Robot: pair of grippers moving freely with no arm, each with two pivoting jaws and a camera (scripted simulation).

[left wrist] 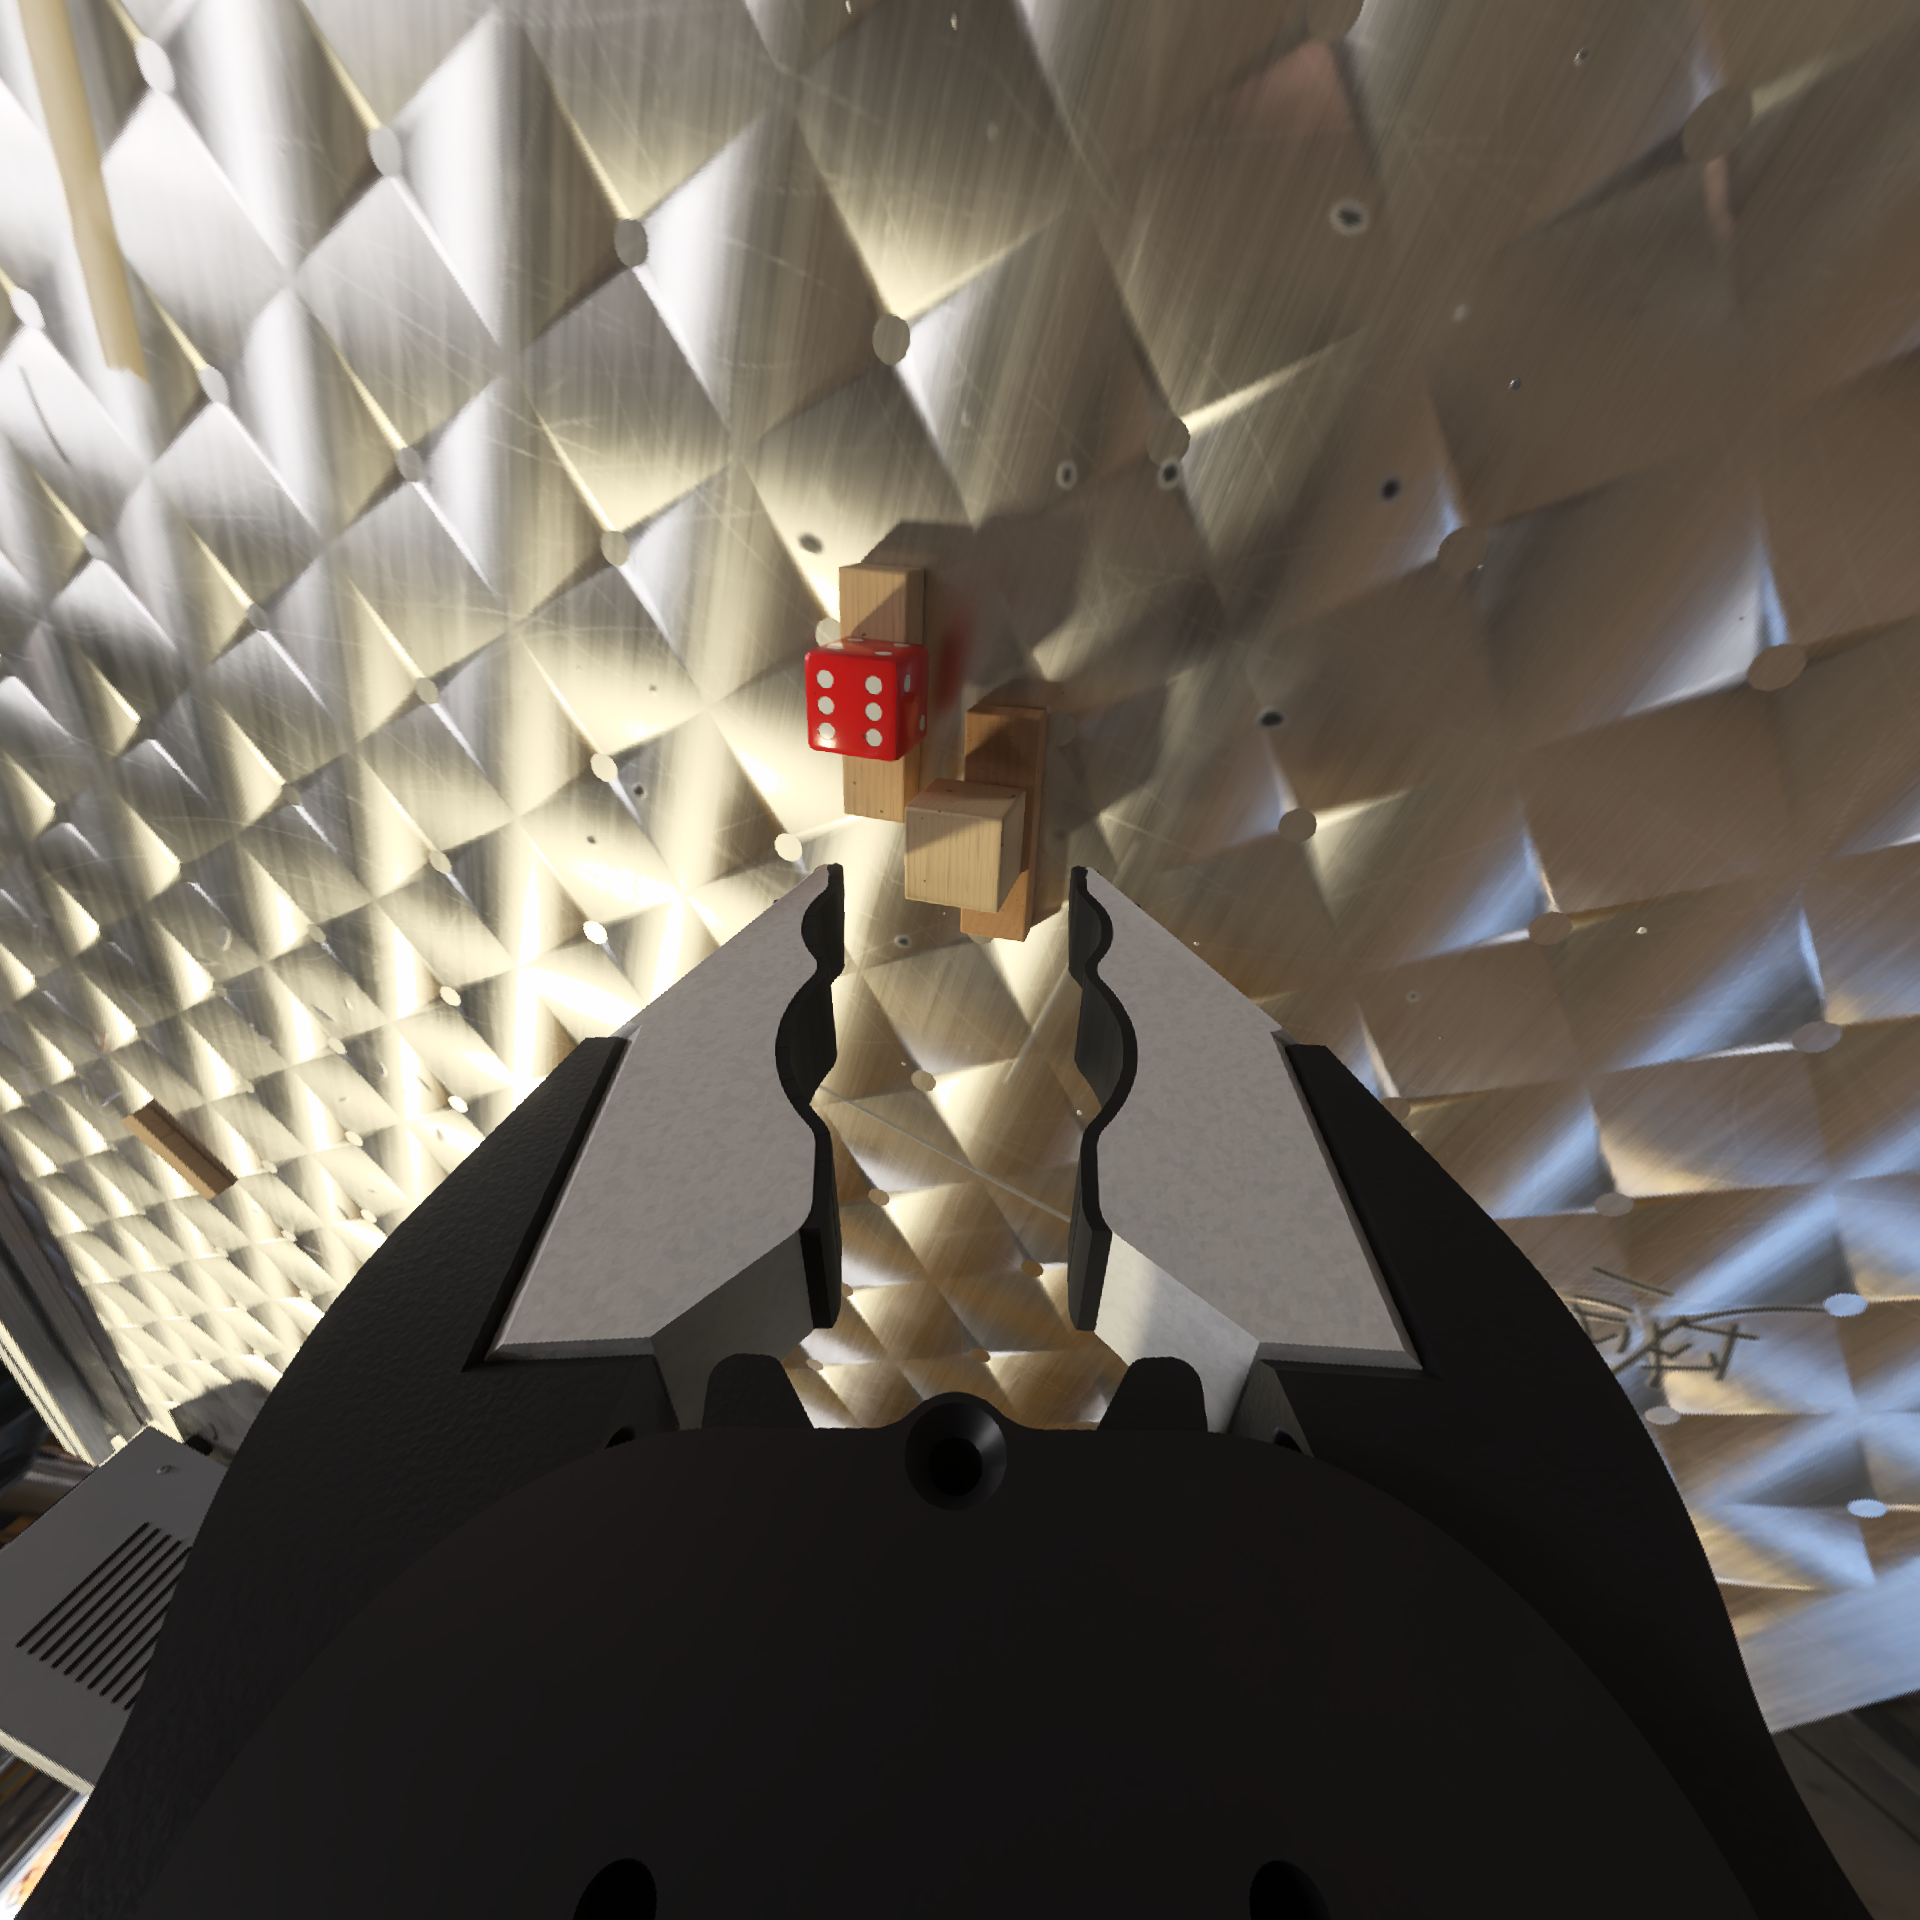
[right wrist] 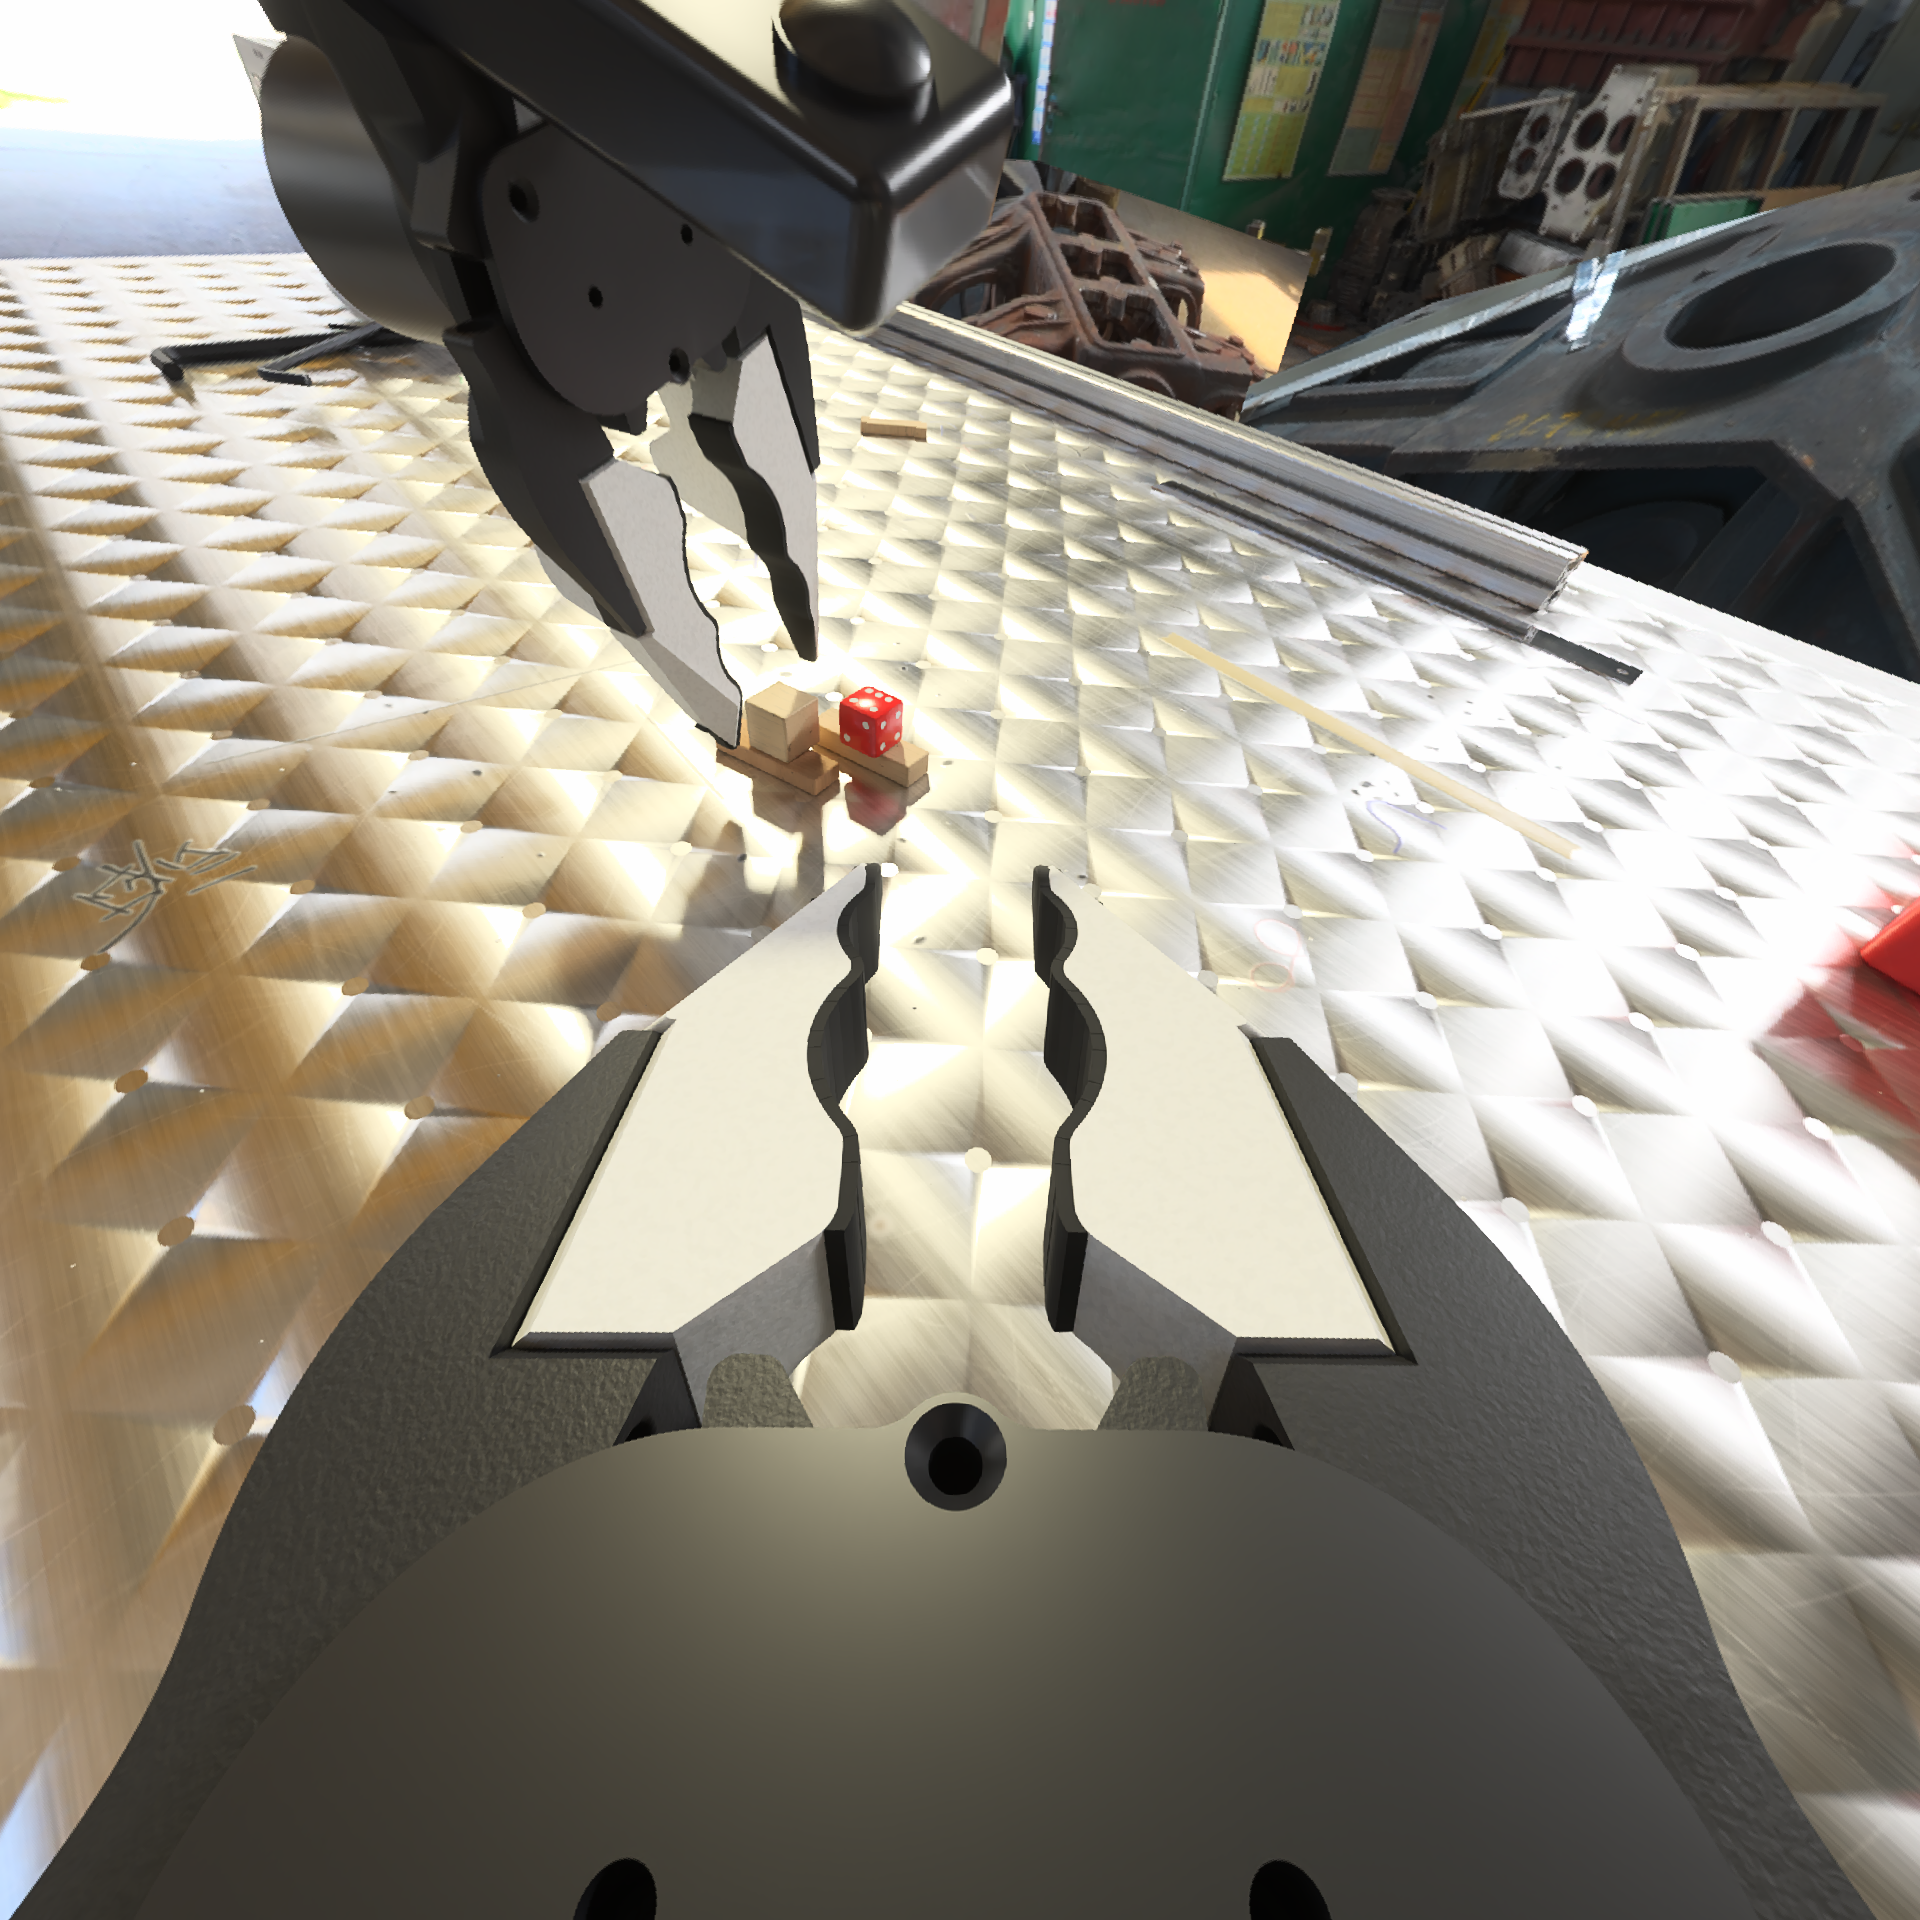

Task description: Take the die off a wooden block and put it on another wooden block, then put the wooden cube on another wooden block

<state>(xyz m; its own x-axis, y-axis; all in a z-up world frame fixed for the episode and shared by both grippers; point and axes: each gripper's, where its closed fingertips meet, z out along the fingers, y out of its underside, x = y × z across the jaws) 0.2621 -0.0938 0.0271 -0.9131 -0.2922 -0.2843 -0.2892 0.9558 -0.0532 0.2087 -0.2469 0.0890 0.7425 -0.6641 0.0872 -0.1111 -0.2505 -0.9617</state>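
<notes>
On quilted metal table [right wrist: 1351, 1039], workshop clutter behind; both jaws parted, empty.

I think I am in a workshop. Past the far edge of my shiny metal table [right wrist: 1351, 1039] I see big rusty machine parts [right wrist: 1091, 281], a green wall [right wrist: 1143, 94] and a heavy dark metal piece with a round hole [right wrist: 1714, 343] on the right.
</notes>
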